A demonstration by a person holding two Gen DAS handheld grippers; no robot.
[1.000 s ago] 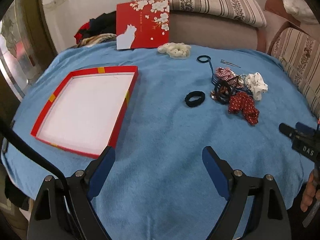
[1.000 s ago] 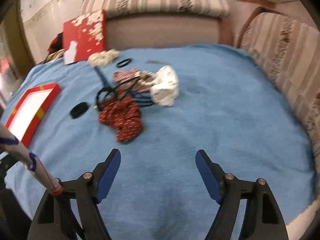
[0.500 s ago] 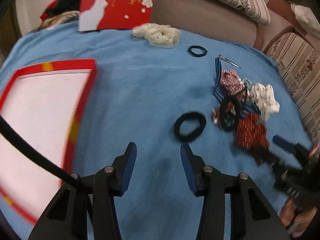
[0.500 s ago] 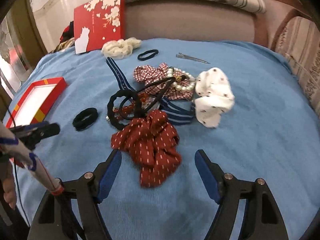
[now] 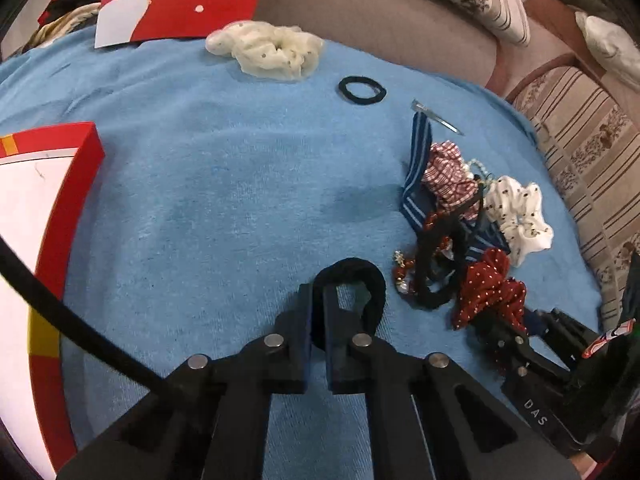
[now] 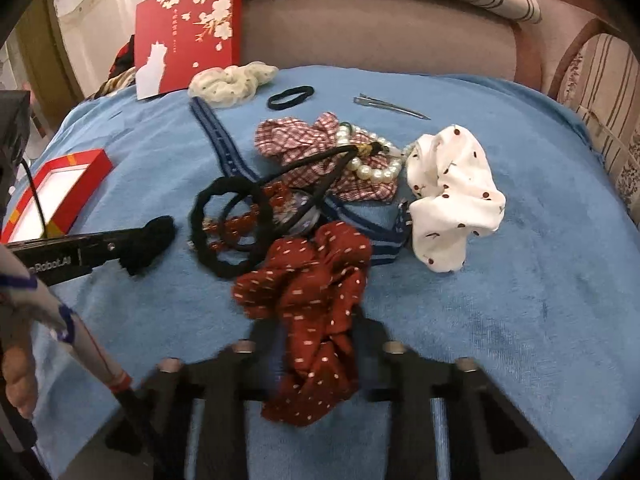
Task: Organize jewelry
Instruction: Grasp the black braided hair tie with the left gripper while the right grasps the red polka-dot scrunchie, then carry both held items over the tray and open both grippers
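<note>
A thick black hair tie (image 5: 360,280) is pinched between the closed fingers of the left gripper (image 5: 318,320), one side of the loop being clamped while the remainder lies on the blue cloth (image 5: 224,200) that covers the table. In the right wrist view the same tie (image 6: 154,240) is seen bunched at the tip of that gripper. The right gripper (image 6: 316,344) is set around the red dotted scrunchie (image 6: 316,308), whose lower folds are bracketed by the two fingers; motion blur is present there, and whether the fabric is actually squeezed cannot be told. Just beyond the scrunchie a tangled heap is found: a scalloped black hair band (image 6: 228,232) laid over red beads (image 6: 240,224), a thin black elastic cord (image 6: 312,164), a navy striped ribbon (image 6: 218,140), a red checked scrunchie (image 6: 308,148) and a string of pearls (image 6: 372,168). A white scrunchie with dark red dots (image 6: 452,196) is placed touching the right edge of that heap. Farther back, a thin black hair tie (image 6: 290,97), a silver hair clip (image 6: 390,107) and a cream scrunchie (image 6: 232,82) are spread apart from one another. A red box lid printed with white blossoms (image 6: 188,32) is propped upright against the sofa (image 6: 380,28). The open red box tray with a white floor (image 5: 68,216) is located at the left edge, well apart from the heap.
</note>
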